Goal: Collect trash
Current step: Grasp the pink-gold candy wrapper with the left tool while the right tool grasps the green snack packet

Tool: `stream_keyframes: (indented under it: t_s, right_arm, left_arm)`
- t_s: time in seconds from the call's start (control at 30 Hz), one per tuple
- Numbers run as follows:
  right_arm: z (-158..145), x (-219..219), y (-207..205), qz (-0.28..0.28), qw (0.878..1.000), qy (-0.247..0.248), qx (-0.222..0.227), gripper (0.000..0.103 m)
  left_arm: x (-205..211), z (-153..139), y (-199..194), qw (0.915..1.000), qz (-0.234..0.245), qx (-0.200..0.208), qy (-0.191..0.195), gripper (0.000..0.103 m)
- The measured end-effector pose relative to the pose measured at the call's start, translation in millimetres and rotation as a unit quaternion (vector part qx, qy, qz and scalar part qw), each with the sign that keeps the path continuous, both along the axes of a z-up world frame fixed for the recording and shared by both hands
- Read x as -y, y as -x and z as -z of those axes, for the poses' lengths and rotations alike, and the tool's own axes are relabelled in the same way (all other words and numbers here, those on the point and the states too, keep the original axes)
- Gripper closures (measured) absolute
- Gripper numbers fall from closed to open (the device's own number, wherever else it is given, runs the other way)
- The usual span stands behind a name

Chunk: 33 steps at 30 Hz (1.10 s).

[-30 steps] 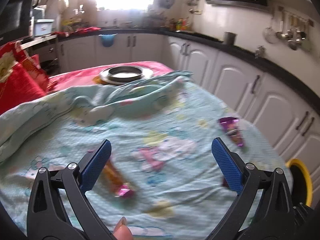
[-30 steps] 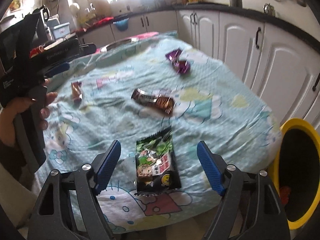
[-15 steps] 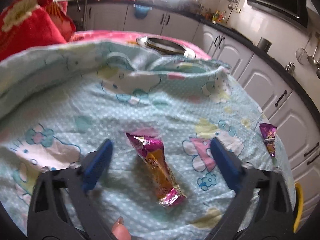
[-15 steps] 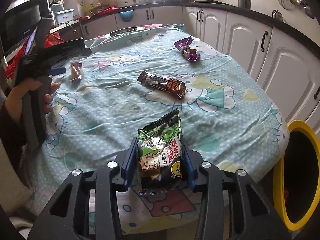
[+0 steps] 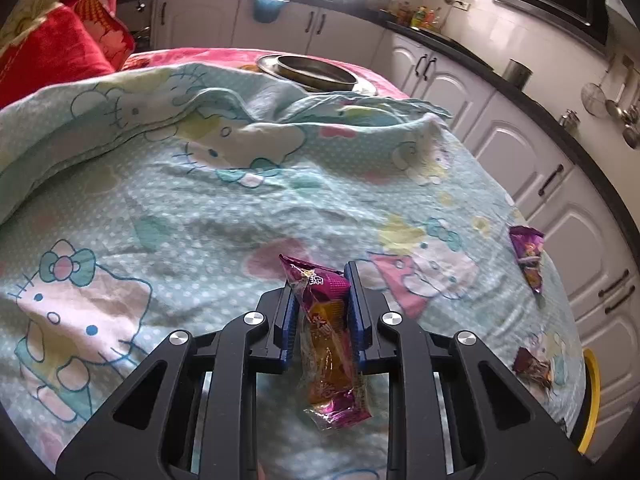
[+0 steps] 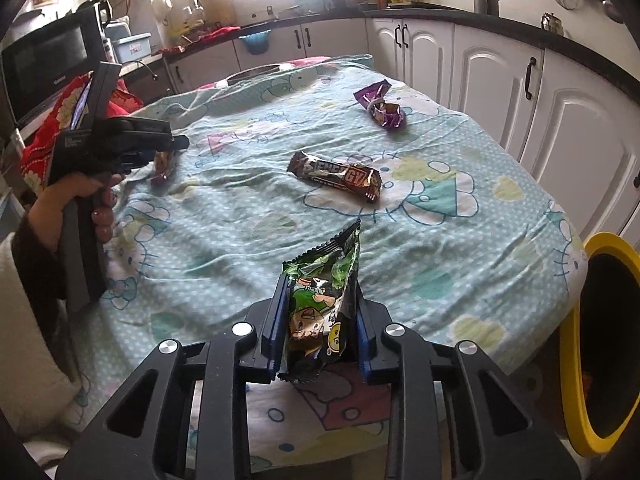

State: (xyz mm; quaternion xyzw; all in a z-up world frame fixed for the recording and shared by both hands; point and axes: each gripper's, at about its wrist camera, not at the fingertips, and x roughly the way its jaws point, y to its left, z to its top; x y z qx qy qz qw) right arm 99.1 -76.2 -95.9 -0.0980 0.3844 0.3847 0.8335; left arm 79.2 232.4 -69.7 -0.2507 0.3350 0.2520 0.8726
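While left gripper [image 5: 320, 316] jaws clamp pink wrapper [image 5: 326, 340] | right gripper [image 6: 320, 320] jaws clamp green packet [image 6: 324, 300] | yellow-rimmed bin [image 6: 570, 340] beside table

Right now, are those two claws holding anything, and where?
Left gripper pinches the pink-orange wrapper near its upper half; right gripper pinches the green packet mid-body.

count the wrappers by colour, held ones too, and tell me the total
green snack bag, in the right gripper: 1
magenta-and-orange wrapper, in the left gripper: 1
brown energy bar wrapper: 1
purple wrapper: 1
total: 4
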Motion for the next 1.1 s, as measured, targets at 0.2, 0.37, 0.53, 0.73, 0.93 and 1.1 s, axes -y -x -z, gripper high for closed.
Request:
stream_keyframes:
  t_s: [0.2, 0.37, 0.53, 0.73, 0.93, 1.1]
  right_arm:
    - [-7, 4, 3, 0.0, 1.0, -0.016, 0.005, 0.076]
    - [-20, 15, -1, 0.011, 0.999, -0.038, 0.011, 0.076]
    - [-39, 34, -7, 0.03, 0.997, -0.064, 0.022, 0.076]
    - [-60, 62, -15, 0.053, 0.994, -0.092, 0.035, 0.076]
    - [-79, 94, -25, 0.08, 0.99, -0.107, 0.052, 0.076]
    - [-93, 122, -32, 0.105, 0.985, -0.116, 0.067, 0.076]
  left_arm:
    - [20, -16, 0, 0.9993, 0.03, 0.021, -0.009, 0.09]
    - [43, -39, -5, 0.9968, 0.063, 0.044, -0.023, 0.09]
    - [69, -61, -11, 0.9928, 0.095, 0.065, -0.035, 0.09]
    - [108, -79, -19, 0.9858, 0.139, 0.083, -0.045, 0.09]
    - [142, -92, -30, 0.9776, 0.18, 0.095, -0.052, 0.09]
    - [168, -99, -38, 0.9709, 0.209, 0.102, -0.055, 0.09]
